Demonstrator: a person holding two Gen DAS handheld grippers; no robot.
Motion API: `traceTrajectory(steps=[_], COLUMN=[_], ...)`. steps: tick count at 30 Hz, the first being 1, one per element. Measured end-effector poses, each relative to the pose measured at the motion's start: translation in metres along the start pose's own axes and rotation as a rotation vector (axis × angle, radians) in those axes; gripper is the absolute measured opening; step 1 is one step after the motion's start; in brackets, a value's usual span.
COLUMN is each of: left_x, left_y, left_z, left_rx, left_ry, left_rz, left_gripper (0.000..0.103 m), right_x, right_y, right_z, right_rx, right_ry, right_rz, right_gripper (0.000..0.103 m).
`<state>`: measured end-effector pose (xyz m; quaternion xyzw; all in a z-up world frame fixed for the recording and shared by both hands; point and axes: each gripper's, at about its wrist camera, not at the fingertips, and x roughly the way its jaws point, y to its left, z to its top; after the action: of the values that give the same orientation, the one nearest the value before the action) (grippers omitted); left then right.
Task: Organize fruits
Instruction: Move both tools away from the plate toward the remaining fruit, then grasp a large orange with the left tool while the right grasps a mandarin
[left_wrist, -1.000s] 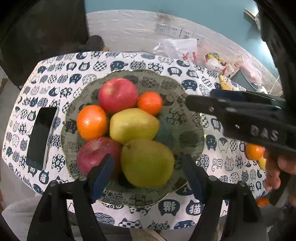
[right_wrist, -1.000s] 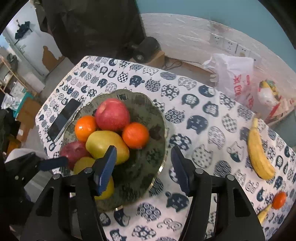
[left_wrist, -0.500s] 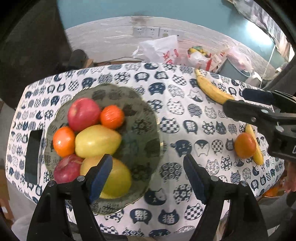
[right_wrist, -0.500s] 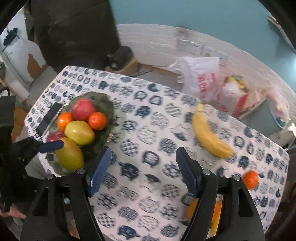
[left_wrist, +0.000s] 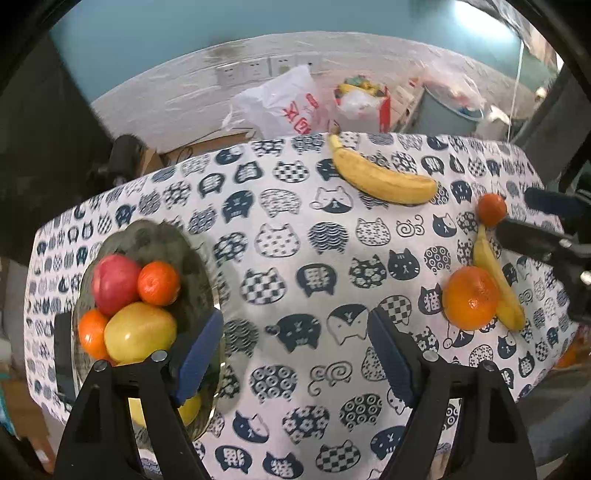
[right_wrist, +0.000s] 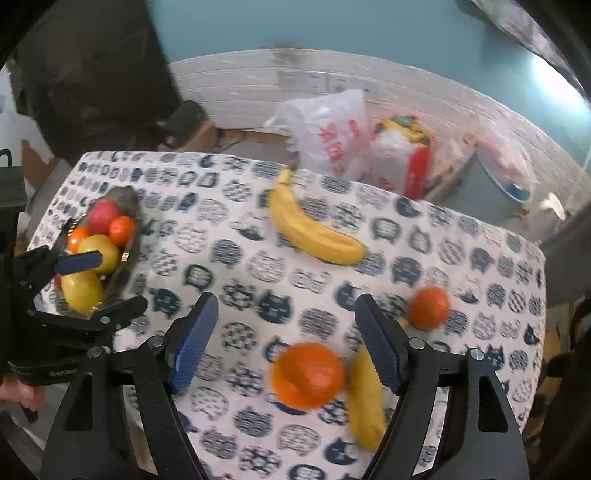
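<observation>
Teal wall up top, white brick-look band along its base w/ a row of sockets. Counter draped in a white cloth w/ navy cat-face print. Behind it, on the floor – a white plastic bag w/ red lettering, a red-and-white bag stuffed w/ packets, a grey bin under clear plastic. Cardboard box and cables by the wall. Dark cabinet far left. Bright glare upper right – source unclear.
</observation>
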<state>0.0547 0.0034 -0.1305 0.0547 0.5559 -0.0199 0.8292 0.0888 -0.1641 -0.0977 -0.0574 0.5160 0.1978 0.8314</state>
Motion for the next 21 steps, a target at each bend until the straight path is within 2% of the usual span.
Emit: traceTrajectory(steps=[5,14,21], left_x=[0.015,0.035,0.06], left_y=[-0.019,-0.041,-0.051], left_z=[0.009,0.035,0.052], left_rx=[0.052,0.075,0.087], left_ry=[0.019,0.038,0.068], left_rz=[0.032,0.019,0.023], left_gripper=[0.082,0.082,0.082], right_x=[0.003,0.037,0.073], right_y=[-0.033,-0.104,-0.147], right_z=[-0.009,-0.014,-0.017], right_rx=[0.057,0.139,0.251], right_ry=[0.016,0.091,0.128], right_rz=[-0.023,-0.125,-0.08], right_gripper=[0.077,0.078,0.078])
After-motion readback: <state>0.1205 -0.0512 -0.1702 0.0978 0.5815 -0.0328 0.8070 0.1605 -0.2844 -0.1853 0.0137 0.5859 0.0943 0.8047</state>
